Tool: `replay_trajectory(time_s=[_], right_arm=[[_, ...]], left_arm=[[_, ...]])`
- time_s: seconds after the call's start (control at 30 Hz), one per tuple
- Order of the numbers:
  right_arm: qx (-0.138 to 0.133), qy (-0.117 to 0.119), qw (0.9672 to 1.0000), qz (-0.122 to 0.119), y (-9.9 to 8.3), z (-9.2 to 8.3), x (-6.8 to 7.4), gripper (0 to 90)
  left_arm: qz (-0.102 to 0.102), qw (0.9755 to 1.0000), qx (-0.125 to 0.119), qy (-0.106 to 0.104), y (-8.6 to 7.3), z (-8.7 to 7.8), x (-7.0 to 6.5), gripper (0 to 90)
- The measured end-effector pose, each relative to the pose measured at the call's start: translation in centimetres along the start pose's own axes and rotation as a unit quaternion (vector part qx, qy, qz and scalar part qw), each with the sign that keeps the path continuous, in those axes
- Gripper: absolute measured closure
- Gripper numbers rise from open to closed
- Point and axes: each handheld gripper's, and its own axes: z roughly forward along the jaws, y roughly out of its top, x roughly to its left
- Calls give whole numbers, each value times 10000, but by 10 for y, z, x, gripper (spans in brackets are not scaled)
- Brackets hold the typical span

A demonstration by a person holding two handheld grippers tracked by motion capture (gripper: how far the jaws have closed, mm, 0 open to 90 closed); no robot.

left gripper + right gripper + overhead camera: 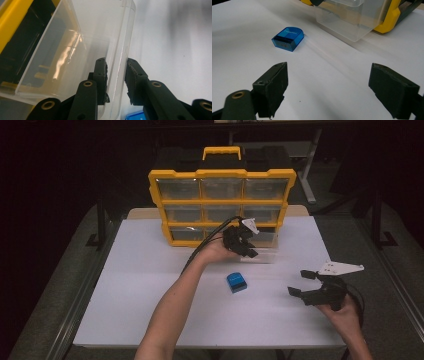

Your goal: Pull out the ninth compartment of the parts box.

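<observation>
Two grippers are at work over a white desk (pixel 150 310), and I take the yellow drawer cabinet (pixel 220 175) at the far side as my landmark. Nearest to the person, well in front of the cabinet and off to its right, the right gripper (pixel 301 282) hangs just above the desk with its jaws spread wide and nothing between them; it points toward the middle of the desk, and I judge it is waiting for its turn. A little closer to the cabinet, in front of its middle, lies a small blue box (pixel 236 282), flat on the desk and apart from both grippers. It looks like the thing meant for storing, left there within easy reach of the idle hand. Right at the foot of the cabinet, at its lower right corner, a clear plastic drawer (pixel 75 50) stands pulled partway out of its slot, with its back end inside the yellow frame. The left gripper (pixel 116 75) pinches the drawer's front wall, one pad inside the drawer and one outside, so the thin wall is clamped between them. That hold on the front makes sense for sliding the drawer along its slot. The cabinet behind stands upright with its handle on top, the other drawers shut.
</observation>
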Motion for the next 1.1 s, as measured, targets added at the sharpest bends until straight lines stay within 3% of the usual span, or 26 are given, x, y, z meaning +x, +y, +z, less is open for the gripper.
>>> replay_trajectory(time_s=[0.27,0.93,1.03,1.1], right_arm=[[1,10,10000,-19,0,1,0,149],[35,32,10000,-49,0,3,2,149],[44,32,10000,-43,0,3,2,150],[44,34,10000,-42,0,3,2,149]], left_arm=[[92,9999,27,-90,0,0,-4,725],[39,9998,-48,-167,-4,0,-6,725],[15,9998,-36,-173,-4,0,-6,715],[-37,9997,-152,-206,-5,-1,-7,675]])
